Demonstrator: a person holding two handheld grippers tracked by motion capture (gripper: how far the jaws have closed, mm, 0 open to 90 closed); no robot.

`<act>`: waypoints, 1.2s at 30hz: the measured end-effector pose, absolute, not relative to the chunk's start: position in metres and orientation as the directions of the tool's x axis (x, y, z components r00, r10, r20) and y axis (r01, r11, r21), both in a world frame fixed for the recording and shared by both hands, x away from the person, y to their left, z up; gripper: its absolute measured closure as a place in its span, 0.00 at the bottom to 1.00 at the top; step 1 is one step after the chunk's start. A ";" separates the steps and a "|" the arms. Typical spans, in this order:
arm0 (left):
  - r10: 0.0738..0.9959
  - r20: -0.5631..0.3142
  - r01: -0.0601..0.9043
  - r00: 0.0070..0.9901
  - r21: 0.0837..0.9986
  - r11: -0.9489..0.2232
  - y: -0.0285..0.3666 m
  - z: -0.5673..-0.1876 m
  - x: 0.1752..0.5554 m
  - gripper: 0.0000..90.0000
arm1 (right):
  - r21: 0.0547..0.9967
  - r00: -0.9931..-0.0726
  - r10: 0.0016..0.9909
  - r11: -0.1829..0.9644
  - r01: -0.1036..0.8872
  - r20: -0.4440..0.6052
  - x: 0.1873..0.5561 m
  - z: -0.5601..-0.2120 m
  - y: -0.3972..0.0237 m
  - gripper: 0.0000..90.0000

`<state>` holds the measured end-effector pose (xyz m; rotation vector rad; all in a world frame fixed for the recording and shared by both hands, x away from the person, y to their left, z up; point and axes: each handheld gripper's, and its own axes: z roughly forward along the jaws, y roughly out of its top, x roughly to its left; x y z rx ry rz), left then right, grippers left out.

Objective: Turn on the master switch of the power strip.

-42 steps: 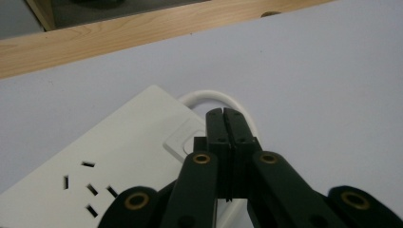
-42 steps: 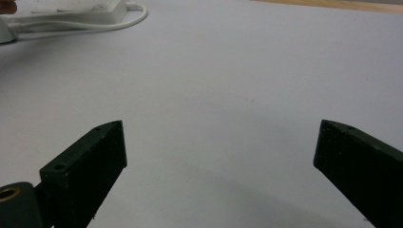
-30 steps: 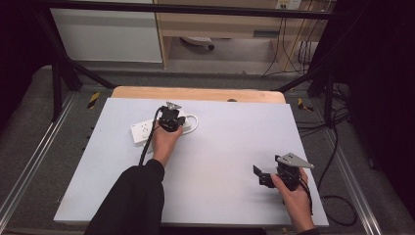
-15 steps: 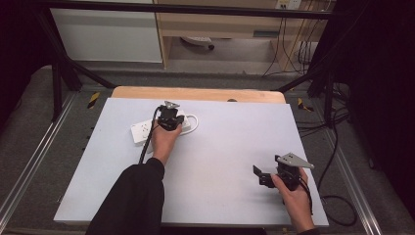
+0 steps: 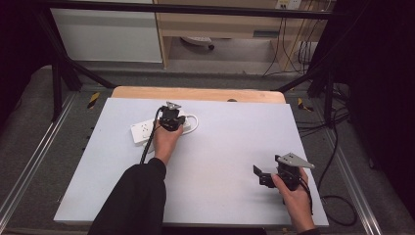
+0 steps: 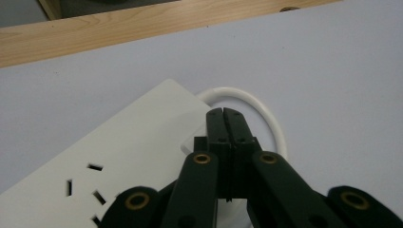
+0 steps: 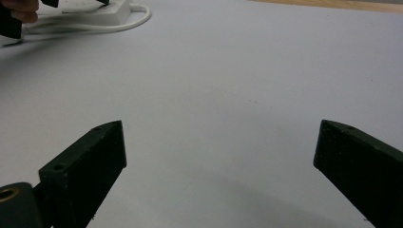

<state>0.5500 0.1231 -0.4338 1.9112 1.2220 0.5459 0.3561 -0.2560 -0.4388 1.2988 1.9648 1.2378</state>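
The left gripper [image 6: 223,114], jaws clenched empty, presses onto the white plastic power strip [image 6: 119,161] directly beneath them, likely toggling its switch; next, lift clear. The right gripper [image 7: 218,175] rests released.

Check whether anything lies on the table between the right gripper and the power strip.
Nothing visible does. From the open right gripper to the power strip there is bare table; the left gripper, shut, sits over the strip's near end.

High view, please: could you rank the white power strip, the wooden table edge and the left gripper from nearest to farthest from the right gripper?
From the right gripper:
1. Left gripper, up-left, over the strip.
2. White power strip, just beyond it, farther left.
3. Wooden table edge, along the far side.
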 end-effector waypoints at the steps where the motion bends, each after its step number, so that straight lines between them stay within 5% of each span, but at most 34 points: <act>1: 0.894 -0.054 0.556 0.444 0.799 -0.228 0.123 -0.434 0.550 1.00 | 0.874 -0.438 0.895 0.143 0.465 0.086 0.356 -0.439 -0.256 0.04; 36: 0.894 -0.023 0.552 0.448 0.793 -0.256 0.121 -0.436 0.550 1.00 | 0.872 -0.441 0.893 0.145 0.467 0.087 0.356 -0.439 -0.256 0.04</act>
